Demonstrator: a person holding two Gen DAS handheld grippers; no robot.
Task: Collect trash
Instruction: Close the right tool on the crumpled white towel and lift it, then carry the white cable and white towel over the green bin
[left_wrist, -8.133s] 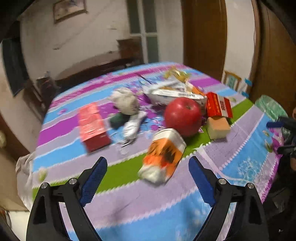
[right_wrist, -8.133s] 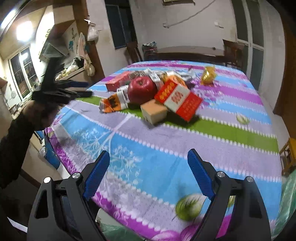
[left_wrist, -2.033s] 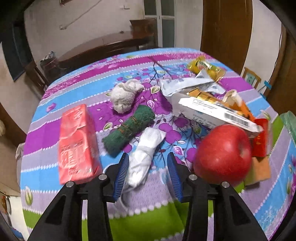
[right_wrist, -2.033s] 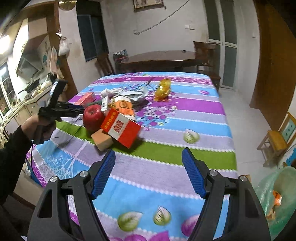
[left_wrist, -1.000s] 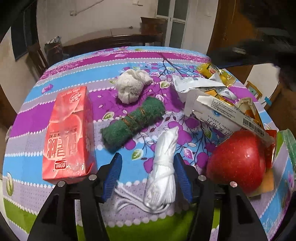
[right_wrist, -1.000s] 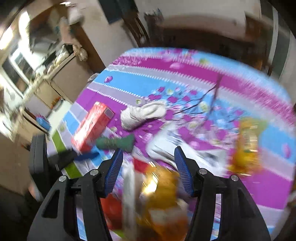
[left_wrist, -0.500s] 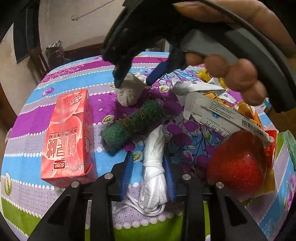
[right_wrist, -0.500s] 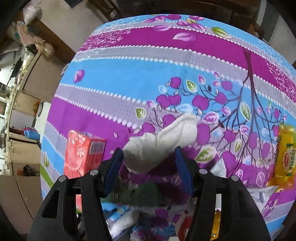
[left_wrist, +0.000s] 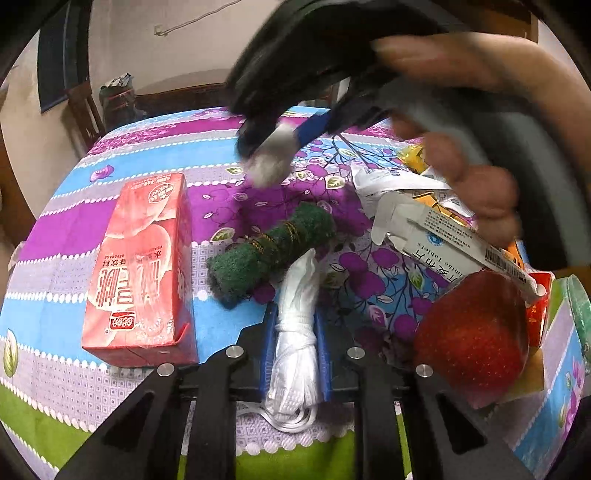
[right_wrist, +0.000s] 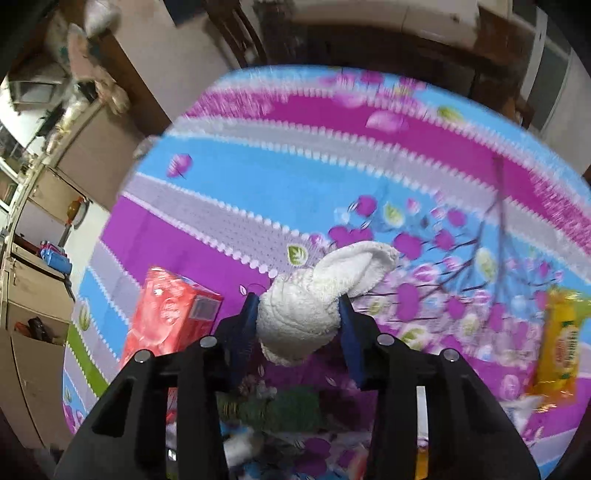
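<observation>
My left gripper (left_wrist: 294, 339) is shut on a white bundled cord (left_wrist: 295, 332) lying on the striped tablecloth (left_wrist: 155, 155). My right gripper (right_wrist: 299, 317) is shut on a white cloth wad (right_wrist: 310, 310) and holds it above the table; it also shows in the left wrist view (left_wrist: 267, 162), blurred, between the blue pads. A red drink carton (left_wrist: 140, 266), a green scouring pad (left_wrist: 269, 251), a white tablet box (left_wrist: 454, 243) and a red apple (left_wrist: 472, 332) lie around the cord.
A yellow snack packet (right_wrist: 561, 343) lies at the table's right. Wrappers (left_wrist: 399, 184) pile behind the tablet box. A green bag (left_wrist: 580, 306) hangs off the right table edge. Cabinets (right_wrist: 44, 206) and a dark side table (left_wrist: 177, 99) stand beyond.
My left jaws have closed tight on the cord. My right jaws have closed on the cloth wad and lifted it off the table.
</observation>
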